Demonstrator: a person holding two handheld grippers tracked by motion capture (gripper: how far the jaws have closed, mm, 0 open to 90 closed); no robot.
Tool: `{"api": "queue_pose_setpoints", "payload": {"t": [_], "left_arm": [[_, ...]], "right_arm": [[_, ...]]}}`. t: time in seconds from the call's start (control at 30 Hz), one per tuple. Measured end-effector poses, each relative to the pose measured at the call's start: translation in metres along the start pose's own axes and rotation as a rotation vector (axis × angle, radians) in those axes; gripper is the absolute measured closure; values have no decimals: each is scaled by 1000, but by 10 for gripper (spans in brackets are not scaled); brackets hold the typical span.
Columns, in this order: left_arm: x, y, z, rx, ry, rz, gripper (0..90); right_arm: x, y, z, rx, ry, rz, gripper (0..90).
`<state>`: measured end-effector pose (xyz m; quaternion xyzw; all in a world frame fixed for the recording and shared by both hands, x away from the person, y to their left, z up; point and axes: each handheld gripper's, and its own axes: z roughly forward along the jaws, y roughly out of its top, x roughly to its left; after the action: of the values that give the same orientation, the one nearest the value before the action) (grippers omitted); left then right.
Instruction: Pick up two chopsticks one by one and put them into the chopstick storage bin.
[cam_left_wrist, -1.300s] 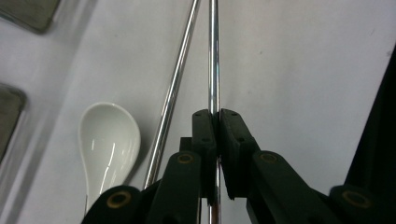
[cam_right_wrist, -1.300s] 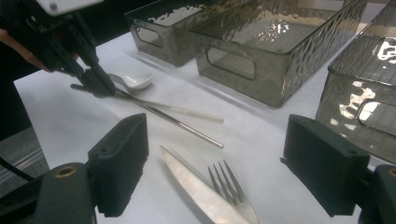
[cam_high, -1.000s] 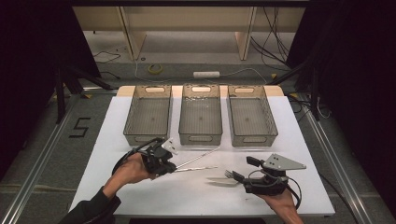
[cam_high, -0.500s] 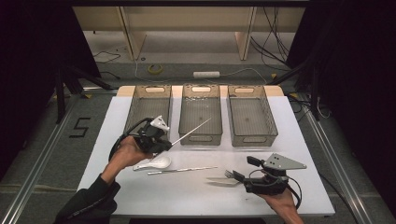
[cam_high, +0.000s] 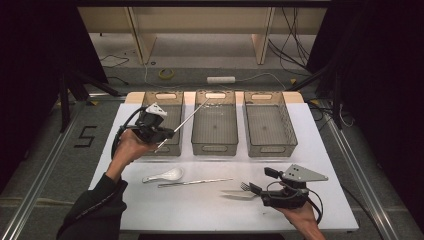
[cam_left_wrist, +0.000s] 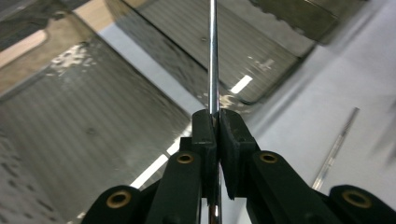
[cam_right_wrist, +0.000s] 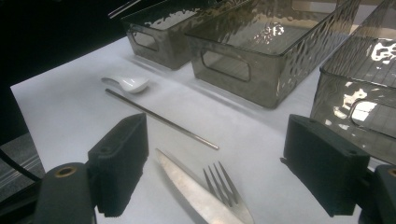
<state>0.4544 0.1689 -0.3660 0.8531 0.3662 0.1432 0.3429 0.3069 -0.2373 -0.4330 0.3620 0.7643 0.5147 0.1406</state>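
Steel chopstick (cam_left_wrist: 213, 56), thin and round, clamped in left gripper (cam_left_wrist: 217, 122); right gripper (cam_right_wrist: 215, 163) gapes wide.

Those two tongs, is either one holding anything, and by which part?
The left tongs pinch a metal chopstick near its lower end. The right tongs stand open, holding nothing.

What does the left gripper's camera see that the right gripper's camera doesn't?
Left gripper view: the left gripper with its black jaws shut on a thin metal chopstick. Right gripper view: the right gripper with its jaws open near a silver fork, and a white ceramic spoon farther off. Both: smoky see-through plastic bins and a second metal chopstick lying on the white table.
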Motion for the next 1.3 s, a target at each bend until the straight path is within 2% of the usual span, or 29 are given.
{"api": "queue_pose_setpoints", "payload": {"t": [0.13, 0.17, 0.33, 0.5, 0.73, 0.9, 1.1, 1.3], "left_arm": [[16, 2, -1, -13, 43, -43, 846], [16, 2, -1, -13, 43, -43, 845], [32, 0, 0, -21, 84, -75, 846], [49, -6, -2, -52, 112, -128, 846], [57, -10, 5, -38, 126, -151, 845], [63, -13, 7, -33, 154, -162, 845], [73, -21, 11, -35, 181, -199, 845], [77, -24, 14, -40, 199, -211, 845]], "right_arm": [[0, 0, 0, 2, 1, -2, 231], [0, 0, 0, 2, 1, -2, 231], [-1, 0, 0, -2, 2, -3, 231], [0, 0, 0, 0, 4, -1, 232], [1, 0, 1, -2, 8, -6, 231], [1, 0, 0, -2, 7, -4, 231], [1, 0, 0, -3, 7, -7, 231], [1, 0, 0, -3, 7, -8, 231]]}}
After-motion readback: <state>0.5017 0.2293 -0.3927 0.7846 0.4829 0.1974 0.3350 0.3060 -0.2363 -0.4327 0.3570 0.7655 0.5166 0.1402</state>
